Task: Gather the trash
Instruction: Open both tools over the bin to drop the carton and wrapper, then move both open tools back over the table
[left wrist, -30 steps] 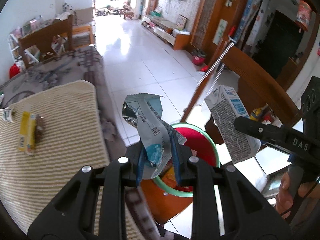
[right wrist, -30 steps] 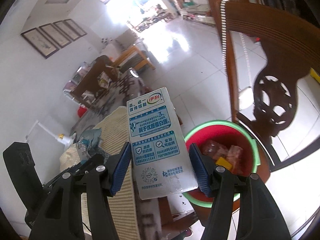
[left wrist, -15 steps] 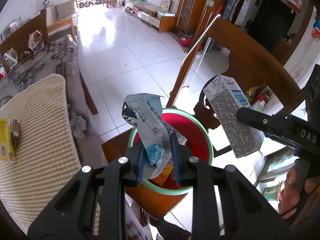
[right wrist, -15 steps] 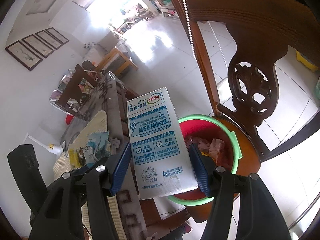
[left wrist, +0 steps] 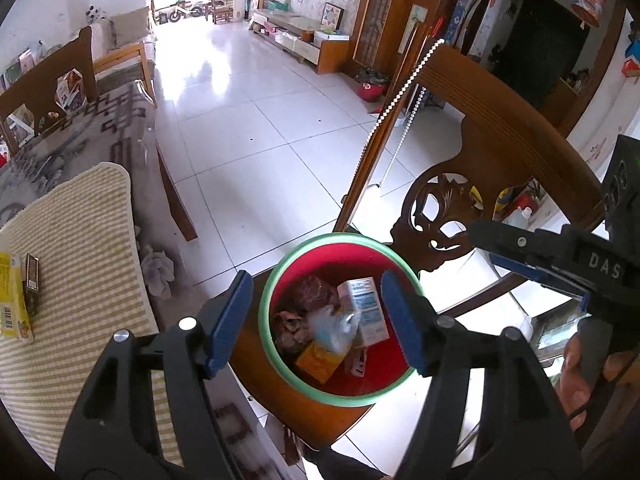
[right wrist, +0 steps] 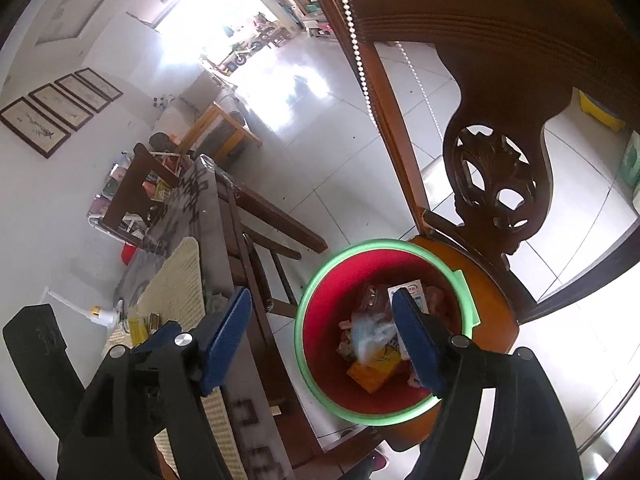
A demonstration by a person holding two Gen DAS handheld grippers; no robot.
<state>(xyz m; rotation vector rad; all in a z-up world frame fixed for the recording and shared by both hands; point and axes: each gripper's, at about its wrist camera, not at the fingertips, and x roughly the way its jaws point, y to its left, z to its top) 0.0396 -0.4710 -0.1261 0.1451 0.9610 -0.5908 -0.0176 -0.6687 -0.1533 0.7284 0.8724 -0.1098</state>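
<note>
Nearest the left wrist camera, the left hand-held gripper point(left wrist: 316, 316) has its blue-padded jaws spread and opening, with nothing pressed between them; through the gap the bin shows below. In the right wrist view the right hand-held gripper point(right wrist: 324, 336) is likewise spread and opening, and no item sits between its pads. In the left view the right tool also appears at the right edge, gripped by a person's hand point(left wrist: 576, 376).

Just beyond both sets of fingers stands the red bin with a green rim point(left wrist: 340, 398), resting on the wooden seat of a chair point(left wrist: 500, 120). Inside it lies the trash: a white and blue milk carton point(left wrist: 362, 306) leaning toward the right wall, a crumpled bluish wrapper point(left wrist: 332, 326) in the middle, an orange packet point(left wrist: 318, 360) under it, and some brown scraps point(left wrist: 312, 292) toward the far side.

To the left of the bin lies the surface, covered with a striped mat point(left wrist: 80, 264). On the mat, well apart from the bin, a yellow packet point(left wrist: 12, 300) lies with a small dark box point(left wrist: 31, 288) just beside it.

Farther off, a string of white beads point(left wrist: 400, 92) hangs down the chair's carved back. Beyond that spreads the glossy white tiled floor point(left wrist: 248, 112), running toward a bright doorway and a low TV cabinet point(left wrist: 296, 38) along the far wall.
</note>
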